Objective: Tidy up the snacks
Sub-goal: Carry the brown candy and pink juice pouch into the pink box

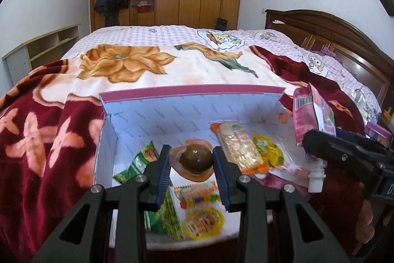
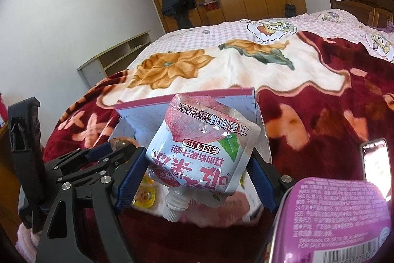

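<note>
The left wrist view alone looks down into the open cardboard box (image 1: 138, 120) on the red floral blanket (image 1: 37, 130), showing a green packet (image 1: 138, 164) at the left, a wrapped cracker bar (image 1: 240, 147) and a yellow sachet (image 1: 268, 150) further right. There the left gripper (image 1: 192, 159) is closed partway, its blue pads clamping a round brown snack in clear wrap (image 1: 195, 159) just above the box floor. The right wrist view hides most of the box behind the pink jelly pouch (image 2: 199, 152), which the right gripper (image 2: 194, 179) holds between widely spread fingers, upside down, white spout (image 2: 176, 203) pointing toward the camera, over the box's near edge. Only this view shows a purple tin (image 2: 337, 221) and a phone (image 2: 376, 162) at the right.
</note>
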`<action>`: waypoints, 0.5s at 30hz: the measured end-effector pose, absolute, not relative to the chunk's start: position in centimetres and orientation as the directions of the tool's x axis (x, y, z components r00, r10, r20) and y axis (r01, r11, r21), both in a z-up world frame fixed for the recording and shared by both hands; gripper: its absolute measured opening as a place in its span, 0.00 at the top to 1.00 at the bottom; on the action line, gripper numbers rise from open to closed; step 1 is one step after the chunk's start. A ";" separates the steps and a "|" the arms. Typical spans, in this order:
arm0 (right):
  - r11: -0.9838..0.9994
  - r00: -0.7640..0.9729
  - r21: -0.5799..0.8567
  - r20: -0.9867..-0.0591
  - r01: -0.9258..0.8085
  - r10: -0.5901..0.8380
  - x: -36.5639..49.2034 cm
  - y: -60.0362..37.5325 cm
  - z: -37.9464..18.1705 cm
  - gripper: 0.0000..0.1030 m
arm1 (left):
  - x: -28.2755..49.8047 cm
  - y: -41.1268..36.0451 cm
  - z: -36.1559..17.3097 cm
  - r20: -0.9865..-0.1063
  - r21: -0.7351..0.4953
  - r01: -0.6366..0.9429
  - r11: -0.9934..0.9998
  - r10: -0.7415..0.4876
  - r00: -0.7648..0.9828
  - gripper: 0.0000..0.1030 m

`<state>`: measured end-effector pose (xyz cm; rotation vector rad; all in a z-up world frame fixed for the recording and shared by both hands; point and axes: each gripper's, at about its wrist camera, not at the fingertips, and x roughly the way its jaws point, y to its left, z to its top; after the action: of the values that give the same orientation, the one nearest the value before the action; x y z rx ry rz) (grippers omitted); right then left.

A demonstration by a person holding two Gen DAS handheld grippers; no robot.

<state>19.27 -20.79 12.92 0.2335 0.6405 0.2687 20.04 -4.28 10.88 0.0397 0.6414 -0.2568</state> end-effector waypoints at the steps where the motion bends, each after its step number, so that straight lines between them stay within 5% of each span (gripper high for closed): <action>1: 0.940 0.769 0.295 -0.555 -0.173 0.316 19.8 -20.7 12.7 0.21 | 20.2 -4.4 10.7 -0.593 -0.034 0.244 0.969 -0.216 0.776 0.66; 15: 0.955 0.756 0.242 -0.590 -0.171 0.285 23.8 -18.5 10.8 0.21 | 23.3 -4.4 8.2 -0.634 -0.039 0.196 0.980 -0.176 0.753 0.65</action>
<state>23.75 -18.49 10.81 0.1771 0.6702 0.2499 23.26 -4.40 8.23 0.0303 0.6883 -0.2034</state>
